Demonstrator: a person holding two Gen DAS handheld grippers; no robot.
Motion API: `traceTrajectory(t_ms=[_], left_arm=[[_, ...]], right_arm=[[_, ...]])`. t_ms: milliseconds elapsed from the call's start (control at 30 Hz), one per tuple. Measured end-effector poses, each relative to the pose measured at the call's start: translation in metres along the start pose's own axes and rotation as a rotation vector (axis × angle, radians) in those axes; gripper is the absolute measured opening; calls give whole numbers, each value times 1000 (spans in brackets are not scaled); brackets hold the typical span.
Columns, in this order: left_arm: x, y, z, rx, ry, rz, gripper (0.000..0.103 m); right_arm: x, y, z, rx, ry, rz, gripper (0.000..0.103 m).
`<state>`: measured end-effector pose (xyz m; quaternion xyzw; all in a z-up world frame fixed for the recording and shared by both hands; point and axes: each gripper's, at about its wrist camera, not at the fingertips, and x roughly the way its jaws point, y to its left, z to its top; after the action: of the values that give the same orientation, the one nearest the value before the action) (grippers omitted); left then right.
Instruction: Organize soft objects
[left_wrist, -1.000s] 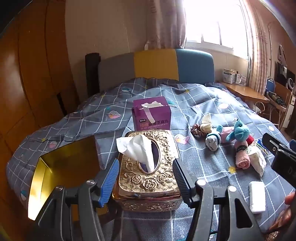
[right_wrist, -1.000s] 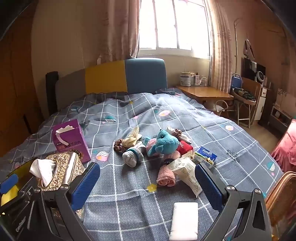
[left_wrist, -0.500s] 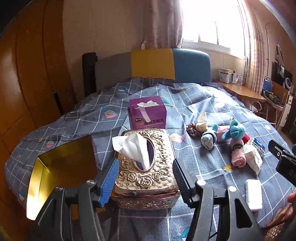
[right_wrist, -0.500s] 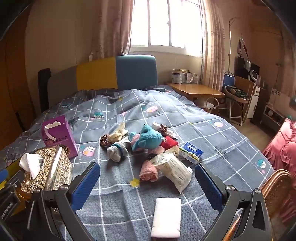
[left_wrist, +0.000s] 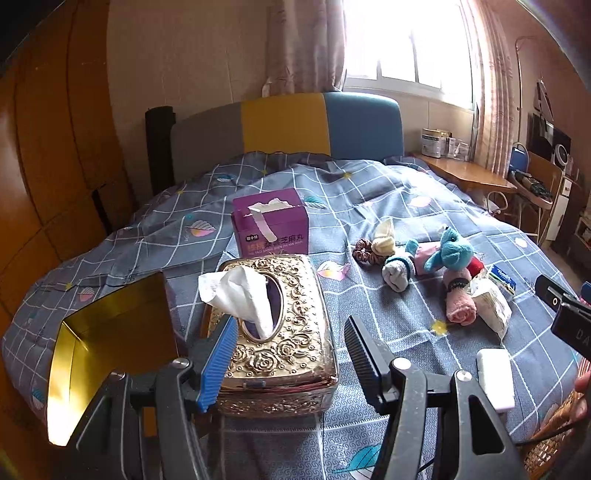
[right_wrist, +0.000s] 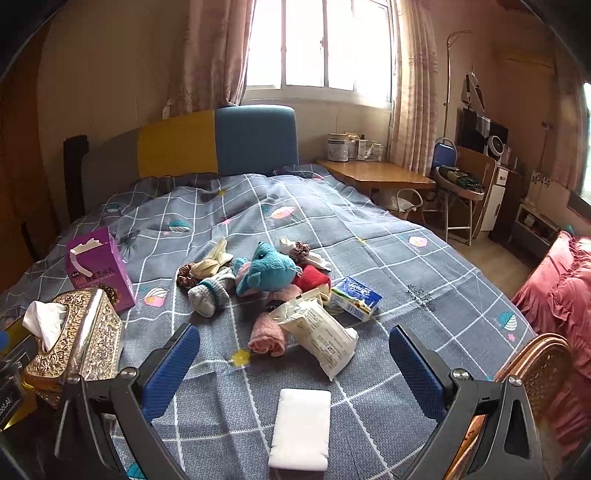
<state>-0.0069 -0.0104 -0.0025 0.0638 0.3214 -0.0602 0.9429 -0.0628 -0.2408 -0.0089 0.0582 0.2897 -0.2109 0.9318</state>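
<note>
Sponge (right_wrist: 300, 428) lies between the open right claw (right_wrist: 295, 365) fingers, seemingly untouched

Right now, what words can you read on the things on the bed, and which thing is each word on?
"Tempo": on the small blue tissue pack.
Purple box: white print on its front, too blurred to read.
White plastic packet: fine grey print, too small to read.
Gold tissue box and white pad: no words that I can see.

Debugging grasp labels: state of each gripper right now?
Left gripper: open, astride the gold tissue box, not gripping it.
Right gripper: open, empty, above the white pack.
</note>
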Motion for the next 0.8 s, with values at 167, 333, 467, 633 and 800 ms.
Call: traceTrajectory(t_ms=[167, 333, 467, 633, 800], left_arm=[[0, -3, -1, 9, 0, -5, 61], [-1, -5, 0, 20, -3, -10, 61], [-2, -7, 1, 26, -7, -16, 61], [-5, -12, 2, 40, -11, -31, 61], [-4, -21, 3, 64, -3, -54, 61]], right_arm=[[1, -6, 0, 7, 0, -8, 103], [2, -7, 0, 9, 3, -11, 103], [1, -9, 0, 13, -1, -13, 103], [0, -14, 0, 19, -4, -18, 103], [1, -23, 2, 38, -1, -24, 103]])
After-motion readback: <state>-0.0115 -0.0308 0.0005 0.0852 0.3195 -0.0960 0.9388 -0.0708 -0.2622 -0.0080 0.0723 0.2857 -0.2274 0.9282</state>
